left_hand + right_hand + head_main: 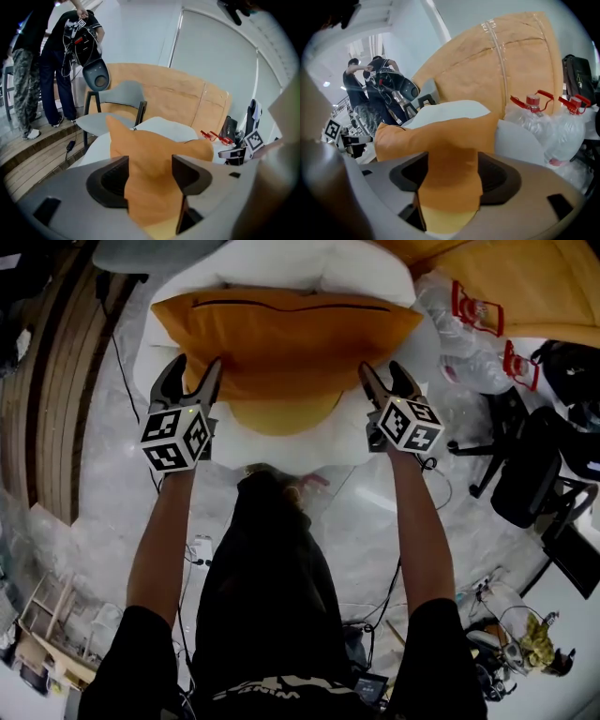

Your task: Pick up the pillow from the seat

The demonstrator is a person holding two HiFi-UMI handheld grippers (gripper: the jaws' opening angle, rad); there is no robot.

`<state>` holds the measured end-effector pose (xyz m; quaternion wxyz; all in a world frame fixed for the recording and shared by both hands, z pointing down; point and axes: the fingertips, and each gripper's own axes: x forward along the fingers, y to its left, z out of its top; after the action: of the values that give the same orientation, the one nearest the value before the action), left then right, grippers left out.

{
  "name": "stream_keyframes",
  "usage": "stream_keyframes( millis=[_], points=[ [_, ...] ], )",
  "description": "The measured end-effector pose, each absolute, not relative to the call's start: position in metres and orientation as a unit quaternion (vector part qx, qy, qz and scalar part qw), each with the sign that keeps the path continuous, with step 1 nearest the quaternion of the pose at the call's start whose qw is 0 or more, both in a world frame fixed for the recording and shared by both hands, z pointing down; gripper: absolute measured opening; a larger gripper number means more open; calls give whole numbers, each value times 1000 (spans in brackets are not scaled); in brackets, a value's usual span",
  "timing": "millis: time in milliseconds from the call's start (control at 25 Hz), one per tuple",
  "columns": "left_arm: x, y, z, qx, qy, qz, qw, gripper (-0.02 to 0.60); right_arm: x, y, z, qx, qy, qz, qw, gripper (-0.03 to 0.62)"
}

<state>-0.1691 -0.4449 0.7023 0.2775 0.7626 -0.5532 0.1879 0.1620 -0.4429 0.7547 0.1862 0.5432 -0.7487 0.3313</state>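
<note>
- The orange pillow rests on the white seat. Its long axis runs left to right, and its zipper edge points away from the person.
- The left tongs and right tongs each pinch a near corner.
- Risk: the tongs seem to hold only soft corner fabric, so on lifting one corner may slip free and the pillow would swing down.

The pillow is orange with a thin dark line, the seat white, the bottle caps red.
</note>
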Motion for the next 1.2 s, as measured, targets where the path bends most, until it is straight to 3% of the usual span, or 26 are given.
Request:
stream_keyframes(
  millis=[80,360,880,1000,1120,1200],
  points=[
    [-168,-445,709,763,-553,184,280,291,169,-448,765,556,-740,333,183,334],
    [-162,-454,722,771,-552,165,272,332,182,-473,791,555,-741,332,182,344],
    [-156,-467,735,777,-550,149,269,324,176,-490,802,540,-758,318,179,338],
    [-150,-465,739,777,-542,162,275,247,174,-488,806,545,-753,307,205,265],
    [-141,-456,748,773,-529,188,294,70,170,-482,812,539,-748,301,244,94],
    [-139,-452,751,768,-528,183,313,41,167,-479,815,538,-746,303,251,58]
  ],
)
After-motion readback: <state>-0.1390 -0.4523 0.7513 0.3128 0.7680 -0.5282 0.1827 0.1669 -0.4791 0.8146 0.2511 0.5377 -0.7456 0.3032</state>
